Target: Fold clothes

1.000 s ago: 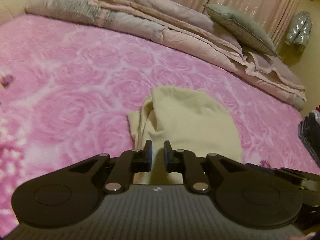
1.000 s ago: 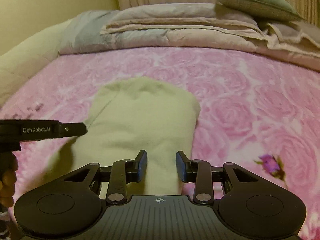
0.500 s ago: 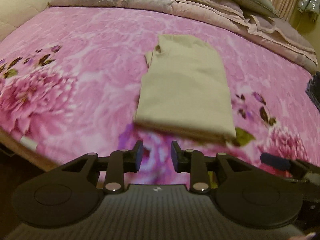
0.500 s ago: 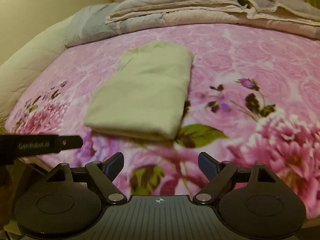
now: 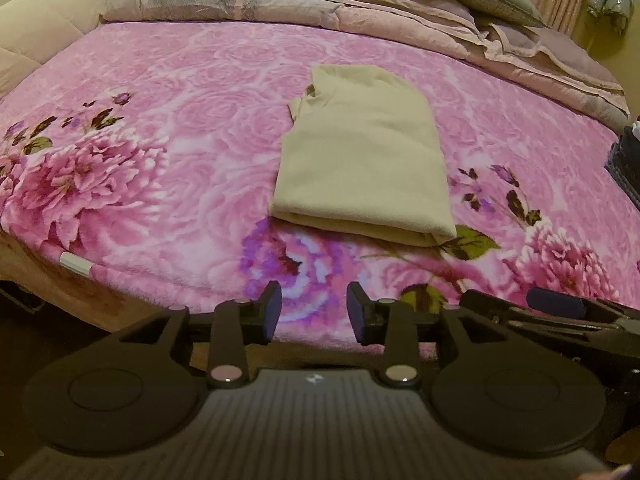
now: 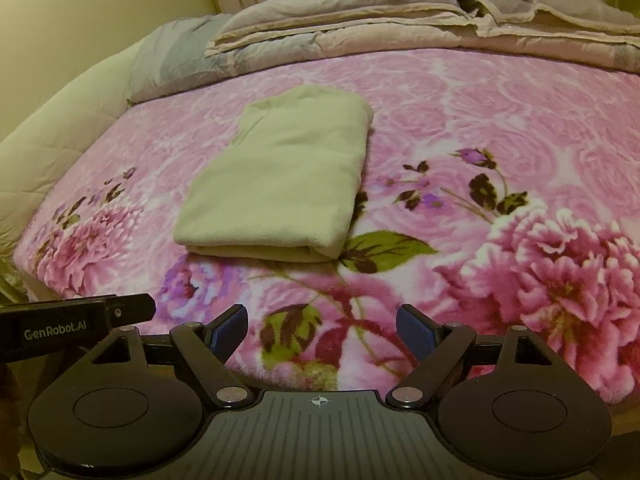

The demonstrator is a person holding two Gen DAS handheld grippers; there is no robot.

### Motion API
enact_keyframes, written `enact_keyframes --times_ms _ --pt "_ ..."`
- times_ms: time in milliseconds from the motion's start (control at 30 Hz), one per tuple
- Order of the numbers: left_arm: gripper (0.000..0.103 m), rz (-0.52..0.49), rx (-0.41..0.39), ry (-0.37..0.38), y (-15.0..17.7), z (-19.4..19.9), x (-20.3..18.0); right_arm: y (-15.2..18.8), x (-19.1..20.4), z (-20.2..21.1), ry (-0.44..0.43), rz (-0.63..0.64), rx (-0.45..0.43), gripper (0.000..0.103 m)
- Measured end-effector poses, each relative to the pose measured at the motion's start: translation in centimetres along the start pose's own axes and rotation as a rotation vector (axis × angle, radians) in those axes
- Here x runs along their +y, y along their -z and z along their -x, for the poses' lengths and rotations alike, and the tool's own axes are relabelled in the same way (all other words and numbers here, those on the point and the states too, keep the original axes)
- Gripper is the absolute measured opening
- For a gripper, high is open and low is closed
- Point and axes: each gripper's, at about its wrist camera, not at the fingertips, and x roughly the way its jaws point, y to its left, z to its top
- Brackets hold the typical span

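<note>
My left gripper is opening, nothing between its jaws; my right gripper gapes wide and empty — the folded cream garment lies ahead of both, apart, on the pink floral blanket.

We see a bed with pink floral blanket — folded cream garment lying mid-bed, folded quilts along far edge, dark stack far right.
</note>
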Motion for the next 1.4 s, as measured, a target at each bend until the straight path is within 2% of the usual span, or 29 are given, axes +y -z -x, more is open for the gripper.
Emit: enact_keyframes --times_ms 67,100,200,233,333,533,667,767,833,867,900,967,1033,1133,1267,1333,1400 --pt "0.037 0.040 -0.006 0.030 0.0 -0.2 0.5 -0.1 -0.5 -0.1 0.003 -0.016 0.000 0.084" --pt "0.039 0.118 -0.013 0.090 0.0 -0.5 1.5 -0.1 -0.7 -0.1 0.004 -0.027 -0.001 0.084" --pt "0.039 0.462 -0.055 0.326 1.0 -2.2 5.3 -0.1 -2.2 -0.3 0.012 -0.081 0.002 0.084" --pt "0.039 0.546 -0.064 0.372 1.3 -2.9 6.2 -0.2 -2.9 -0.4 0.016 -0.103 0.005 0.084" --pt "0.039 0.701 -0.072 0.418 1.7 -4.8 7.2 -0.4 -4.7 -0.6 0.032 -0.160 0.004 0.084" --pt "0.040 0.896 -0.078 0.445 1.4 -8.5 7.0 -1.4 -7.9 -0.9 0.061 -0.238 -0.004 0.084" --pt "0.041 0.934 -0.061 0.403 1.4 -10.9 5.9 -2.0 -9.4 -1.1 0.078 -0.261 -0.003 0.084" --pt "0.040 0.943 -0.087 0.379 1.6 -11.9 5.0 -2.2 -10.1 -1.3 0.081 -0.280 0.001 0.084" --pt "0.033 0.943 -0.112 0.366 1.4 -12.4 4.4 -2.3 -10.4 -1.6 0.081 -0.290 0.002 0.084" --pt "0.019 0.950 -0.113 0.364 1.3 -12.7 4.3 -2.3 -10.5 -1.7 0.081 -0.294 0.001 0.084" --pt "0.012 0.968 -0.106 0.375 1.2 -13.1 4.5 -2.3 -10.6 -1.8 0.081 -0.297 0.001 0.084" --pt "0.008 1.015 -0.086 0.409 1.1 -13.6 5.3 -2.4 -10.8 -1.8 0.074 -0.300 0.002 0.084" --pt "0.007 0.982 -0.081 0.425 0.5 -13.1 6.0 -2.5 -11.0 -1.9 0.067 -0.304 0.003 0.084" --pt "0.006 0.903 -0.115 0.452 -1.0 -10.6 8.1 -2.7 -11.2 -1.9 0.059 -0.301 0.004 0.084" --pt "0.005 0.832 -0.168 0.402 -2.8 -7.3 13.5 -2.9 -11.1 -2.0 0.031 -0.301 0.009 0.084" --pt "0.005 0.780 -0.176 0.361 -3.4 -6.5 16.9 -2.9 -10.7 -2.4 -0.013 -0.310 0.020 0.084" --pt "0.006 0.755 -0.150 0.347 -3.6 -7.0 19.4 -3.1 -10.2 -3.1 -0.080 -0.325 0.031 0.084"
